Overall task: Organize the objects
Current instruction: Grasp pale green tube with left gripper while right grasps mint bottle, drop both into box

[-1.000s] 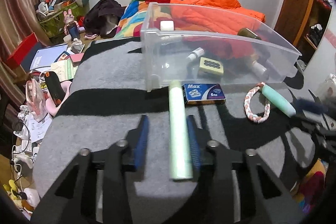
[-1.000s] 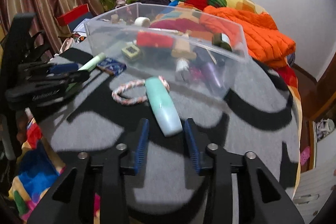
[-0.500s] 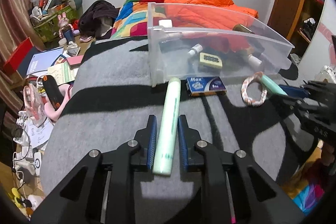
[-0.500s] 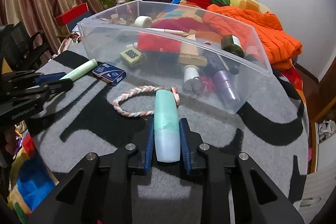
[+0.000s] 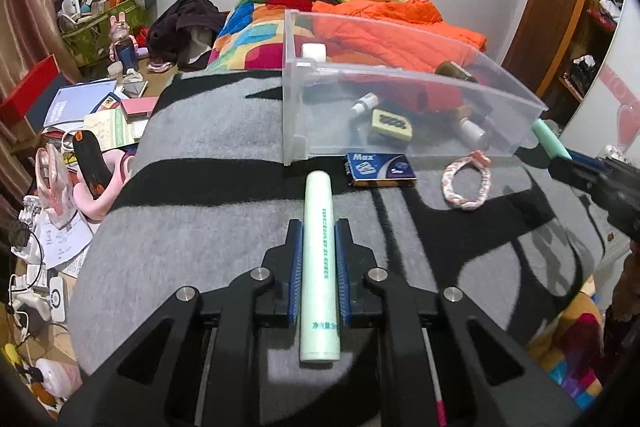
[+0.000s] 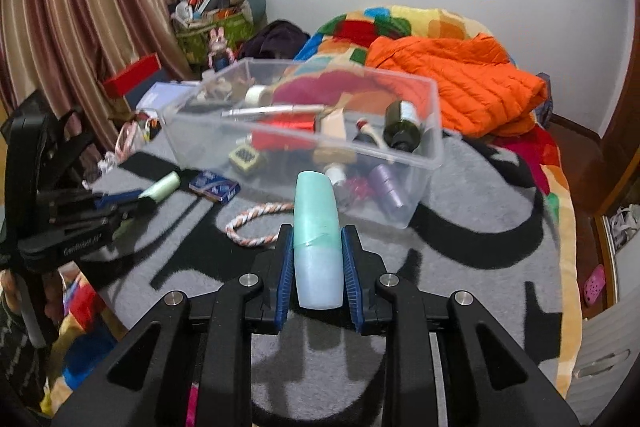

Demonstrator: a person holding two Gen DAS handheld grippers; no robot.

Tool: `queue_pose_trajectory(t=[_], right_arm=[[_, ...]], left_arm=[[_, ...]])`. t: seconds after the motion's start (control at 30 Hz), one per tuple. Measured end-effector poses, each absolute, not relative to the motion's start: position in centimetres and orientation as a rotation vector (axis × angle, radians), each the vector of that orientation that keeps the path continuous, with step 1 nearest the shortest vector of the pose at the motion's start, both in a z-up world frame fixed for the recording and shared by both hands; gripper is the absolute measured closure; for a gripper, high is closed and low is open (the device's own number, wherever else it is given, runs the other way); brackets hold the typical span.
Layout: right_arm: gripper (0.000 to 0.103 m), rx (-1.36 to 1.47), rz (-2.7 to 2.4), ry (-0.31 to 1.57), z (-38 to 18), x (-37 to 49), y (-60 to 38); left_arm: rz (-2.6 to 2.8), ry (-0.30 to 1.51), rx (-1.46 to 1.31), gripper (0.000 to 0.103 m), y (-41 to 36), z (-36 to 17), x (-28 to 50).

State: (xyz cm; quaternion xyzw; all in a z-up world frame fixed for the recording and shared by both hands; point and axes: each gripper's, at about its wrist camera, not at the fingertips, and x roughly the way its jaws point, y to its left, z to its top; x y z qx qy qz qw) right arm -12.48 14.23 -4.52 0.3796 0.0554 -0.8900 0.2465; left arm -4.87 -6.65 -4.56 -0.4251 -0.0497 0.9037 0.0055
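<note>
While the grey-and-black blanket (image 5: 208, 187) on the bed carried everything, the clear bin (image 5: 400, 107) sat on it ahead of both grippers, already holding a dark bottle (image 6: 402, 123), a tape roll (image 6: 258, 95) and other bits. Blue Max box (image 5: 380, 169) and rope ring (image 5: 466, 185) lay on the blanket just beside the bin's near wall, both untouched.

Left gripper (image 5: 318, 231) had its fingers clamped on the pale green tube (image 5: 318, 259), pads against both sides. Tube's long axis ran straight out along the fingers, far end pointing at the bin's near left corner and stopping just short of the wall. Right gripper (image 6: 316, 241) had its fingers clamped on the teal bottle (image 6: 316, 227), also lengthwise along the fingers, its tip overlapping the bin's near wall in the right wrist view. From the left wrist view that bottle hung just off the bin's right end, seemingly at about rim height.

Judgement: both items looked gripped and ready for drop-off, and the right hand seemed nearer to clearing the rim. Each would need lifting over the wall, then nose-down tipping, since both lay end-on to the bin. Box and ring remained for later.
</note>
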Motion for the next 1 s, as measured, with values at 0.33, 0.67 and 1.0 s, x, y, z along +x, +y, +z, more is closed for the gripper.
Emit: queue_pose_trajectory(t=[0.33, 0.67, 1.0], right_arm=[[0.082, 0.939, -2.505, 0.095, -1.4, -13.7, 15.3], [0.082, 0.914, -2.528, 0.048, 0.1, -17.2, 15.2], [0.082, 1.036, -2.519, 0.09, -2.5, -21.9, 13.7]], left_arm=[[2.903, -0.188, -1.126, 0.088, -6.1, 0.8, -4.2], [2.929, -0.174, -0.965, 0.088, -5.5, 5.3, -8.1], [2.828, -0.122, -1.121, 0.088, -4.0, 2.7, -14.8]])
